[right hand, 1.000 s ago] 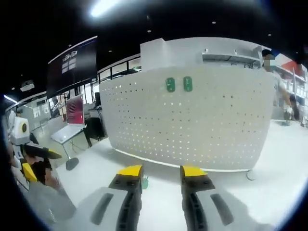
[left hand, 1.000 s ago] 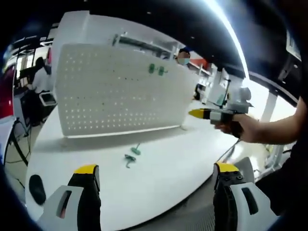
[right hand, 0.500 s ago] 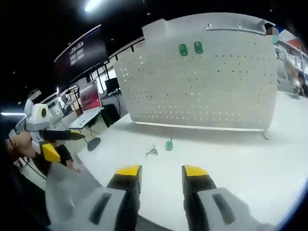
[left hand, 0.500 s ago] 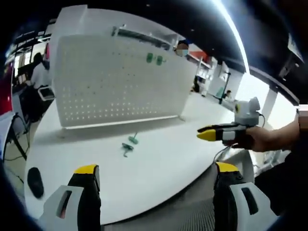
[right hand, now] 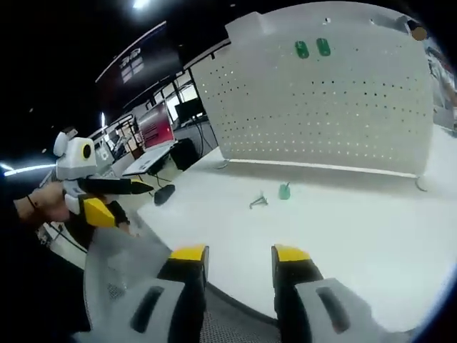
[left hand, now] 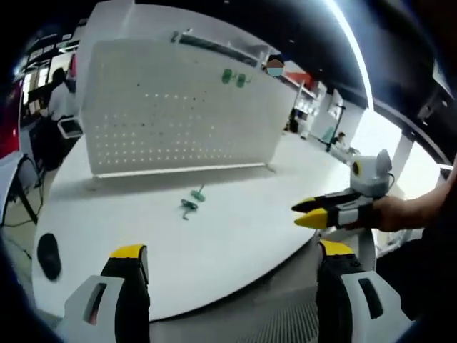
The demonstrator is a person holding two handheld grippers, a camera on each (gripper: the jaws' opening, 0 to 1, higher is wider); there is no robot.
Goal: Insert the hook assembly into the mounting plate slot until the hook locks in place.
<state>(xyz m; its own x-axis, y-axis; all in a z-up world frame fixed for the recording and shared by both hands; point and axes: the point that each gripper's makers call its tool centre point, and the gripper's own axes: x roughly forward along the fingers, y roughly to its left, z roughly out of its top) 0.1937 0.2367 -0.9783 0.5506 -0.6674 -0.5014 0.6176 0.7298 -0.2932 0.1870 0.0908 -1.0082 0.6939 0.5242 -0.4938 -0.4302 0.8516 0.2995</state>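
Both grippers have drawn back from the pegboard (left hand: 178,107); the hook (left hand: 188,207) lies untouched before it. Left gripper (left hand: 232,268) gapes wide, right gripper (right hand: 239,257) narrowly; both empty.

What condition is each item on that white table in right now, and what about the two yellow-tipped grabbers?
White perforated pegboard: standing upright on the white table.
Two green plates: mounted near the pegboard's top.
Green hook piece: loose on the table.
Grey metal hook: loose beside it.
Left gripper: open, empty.
Right gripper: open, empty.
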